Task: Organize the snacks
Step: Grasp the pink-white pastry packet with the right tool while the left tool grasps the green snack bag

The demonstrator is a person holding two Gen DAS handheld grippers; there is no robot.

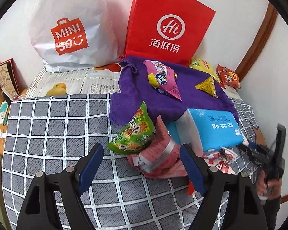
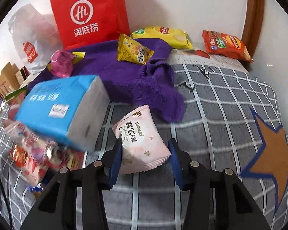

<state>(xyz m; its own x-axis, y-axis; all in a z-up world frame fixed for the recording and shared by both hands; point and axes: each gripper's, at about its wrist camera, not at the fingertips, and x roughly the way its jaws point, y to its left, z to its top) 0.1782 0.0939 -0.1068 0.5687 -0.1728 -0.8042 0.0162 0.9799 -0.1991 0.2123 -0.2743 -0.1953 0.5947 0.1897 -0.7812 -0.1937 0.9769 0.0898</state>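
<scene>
A pale pink snack packet (image 2: 142,145) lies on the grey checked bedding (image 2: 220,105), and my right gripper (image 2: 145,143) is shut on it, a blue pad against each side. My left gripper (image 1: 141,149) is open low over the bedding (image 1: 57,124), holding nothing. Just beyond its fingertips lie a green snack packet (image 1: 133,132) and a pink wrapped packet (image 1: 159,153). A blue tissue pack (image 1: 211,128) (image 2: 61,107) sits between the two grippers. On the purple towel (image 1: 159,95) (image 2: 128,76) rest a magenta packet (image 2: 62,63) and a small yellow packet (image 2: 133,50).
A red paper bag (image 1: 169,21) and a white plastic bag (image 1: 67,28) stand against the wall. A yellow chip bag (image 2: 163,35) and an orange-red chip bag (image 2: 226,45) lie near the corner. Blurred red snacks (image 2: 32,153) pile up by the tissue pack. Boxes (image 1: 5,78) stand off the bed's left edge.
</scene>
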